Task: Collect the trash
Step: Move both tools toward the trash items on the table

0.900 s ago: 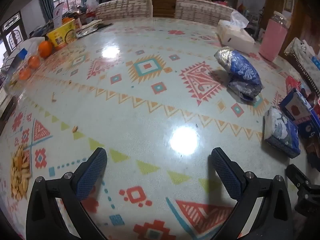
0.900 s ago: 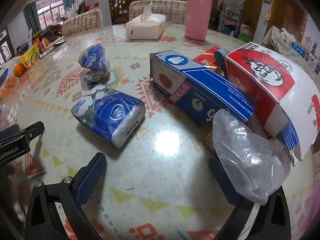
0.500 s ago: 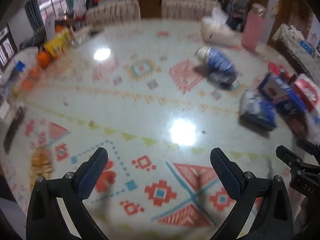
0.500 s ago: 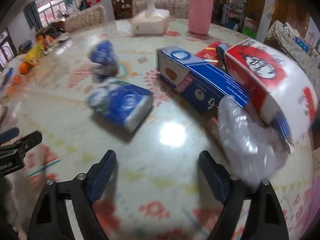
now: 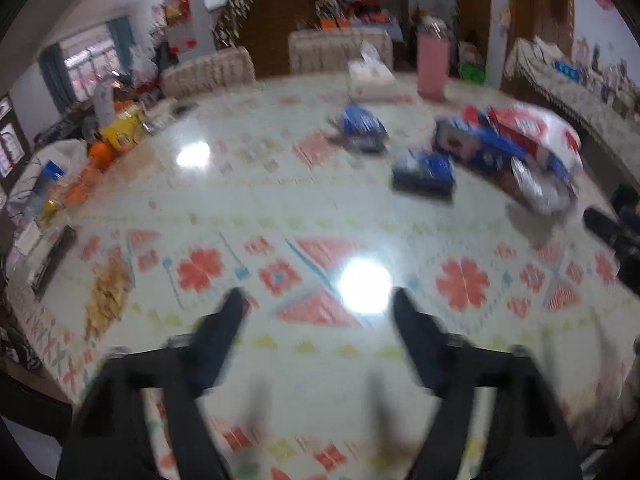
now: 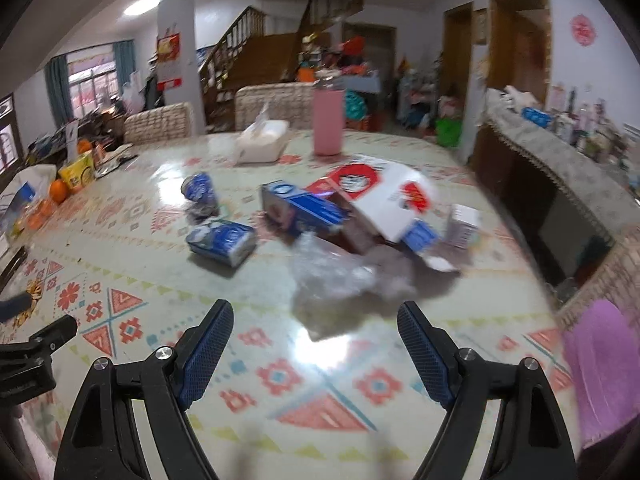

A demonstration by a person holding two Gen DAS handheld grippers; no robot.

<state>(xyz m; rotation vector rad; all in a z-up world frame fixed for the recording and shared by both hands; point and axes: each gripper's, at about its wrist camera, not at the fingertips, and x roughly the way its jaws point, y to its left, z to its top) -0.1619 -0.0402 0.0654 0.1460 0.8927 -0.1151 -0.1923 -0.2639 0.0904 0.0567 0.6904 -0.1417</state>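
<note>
Two tools — left tool (image 5: 318,312) and right tool (image 6: 316,326) — both spread wide, gripping nothing. One clear plastic bag (image 6: 332,276) on surface (image 6: 160,276), beyond right tool; two blue packets (image 6: 222,240) — apart.

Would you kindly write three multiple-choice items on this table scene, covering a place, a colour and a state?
1. The clear plastic bag lies:
A. ahead of the right gripper
B. on a chair
C. beside the oranges

2. The tall bottle is:
A. green
B. pink
C. black

3. The left gripper is:
A. shut on a box
B. shut on nothing
C. open

Key:
1 A: the bag sits on the table just beyond the fingertips.
2 B: its body is plainly pink.
3 C: its fingers stand wide apart with only tabletop between them.
</note>
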